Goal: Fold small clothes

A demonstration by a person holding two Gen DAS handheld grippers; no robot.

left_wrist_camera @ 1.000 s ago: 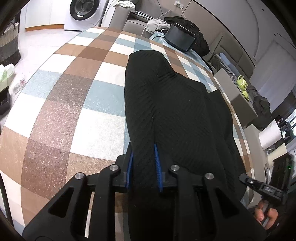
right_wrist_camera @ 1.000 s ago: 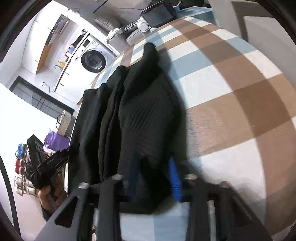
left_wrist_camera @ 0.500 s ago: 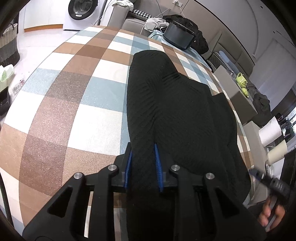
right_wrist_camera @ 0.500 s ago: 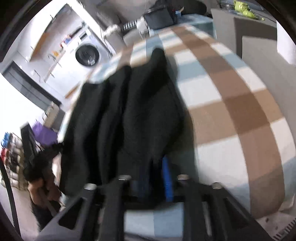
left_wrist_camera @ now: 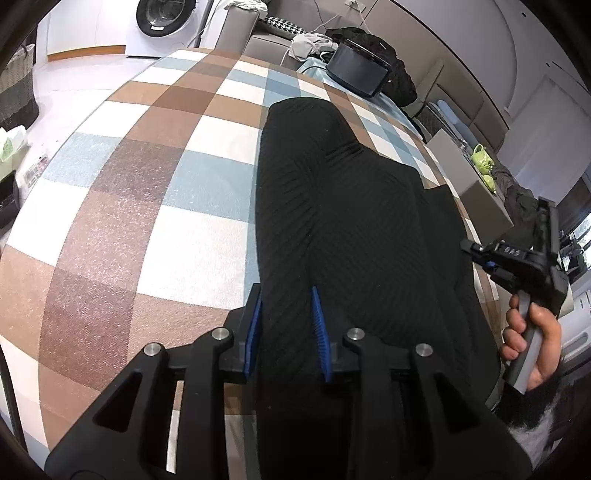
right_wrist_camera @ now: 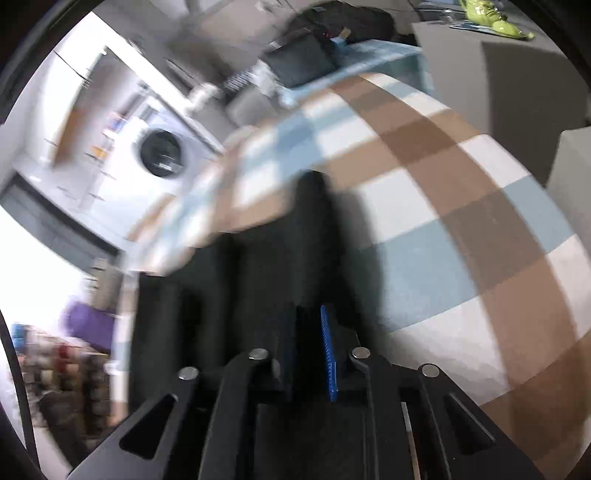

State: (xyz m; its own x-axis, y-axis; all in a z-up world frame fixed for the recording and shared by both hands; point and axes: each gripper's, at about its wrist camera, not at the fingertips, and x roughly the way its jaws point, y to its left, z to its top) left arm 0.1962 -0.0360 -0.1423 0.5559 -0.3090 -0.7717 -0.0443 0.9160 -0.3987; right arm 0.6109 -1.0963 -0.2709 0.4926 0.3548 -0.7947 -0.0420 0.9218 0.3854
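A surface covered by a checked cloth (left_wrist_camera: 155, 192) was seen ahead of the fingers. A black ribbed garment (left_wrist_camera: 343, 221) was spread directly on it, running forward from between the fingers.

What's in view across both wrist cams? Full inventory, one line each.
Black ribbed knit garment: 1, black, lying lengthwise on the mat, near end between the left gripper's pads.
Checked mat: 1, brown, white and pale blue squares, under the garment.
White washing machine: 1, white with dark round door, beyond the mat's far end.
Dark open case: 1, black, at the mat's far edge.
Green cups: 2, lime green, on a grey surface to the right.
Woven basket: 1, grey, left edge.
Left gripper: 1, black with blue pads, jaws opening, garment between them.
Right gripper: 1, same build, jaws closing, dark fabric between them; view blurred.
Hand: 1, holding the right gripper's handle.
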